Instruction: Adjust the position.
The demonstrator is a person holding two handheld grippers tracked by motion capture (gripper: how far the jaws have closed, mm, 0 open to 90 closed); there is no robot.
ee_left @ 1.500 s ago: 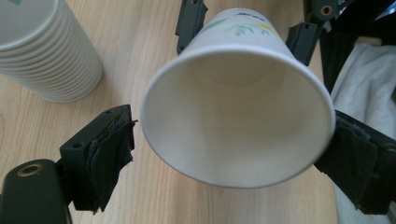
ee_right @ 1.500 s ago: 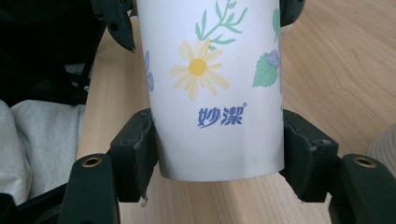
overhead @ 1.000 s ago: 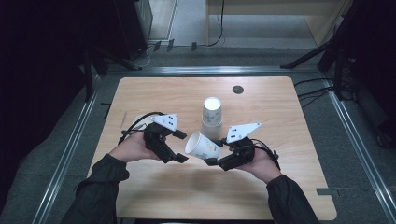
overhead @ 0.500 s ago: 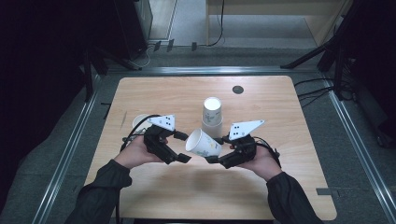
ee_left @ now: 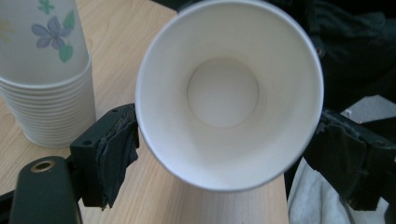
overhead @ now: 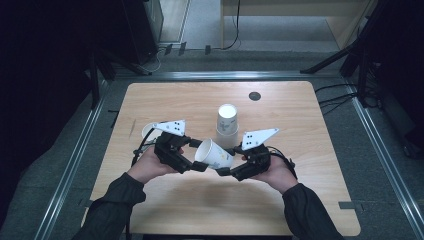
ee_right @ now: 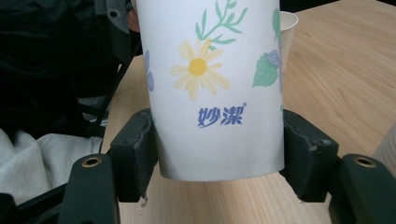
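Your right gripper [overhead: 227,169] clamps the base of the paper cup [overhead: 214,154], held tilted above the table [overhead: 300,200] before the cup stack [overhead: 227,125]. Your left gripper [overhead: 197,165] has just been closing around its rim; contact unclear. Handover looks underway.

Paper cup [ee_right: 215,88]: white, plain white inside; yellow daisy, green sprigs, blue-violet flowers, blue lettering.
Cup stack [ee_left: 44,70]: white w/ violet flower, green leaf.
Table [overhead: 300,195]: light wood grain.
Gripper pads [ee_right: 135,154]: black.
Sleeves [overhead: 112,212]: dk green-grey.
Plates on grippers [overhead: 171,126]: white, blk dots.
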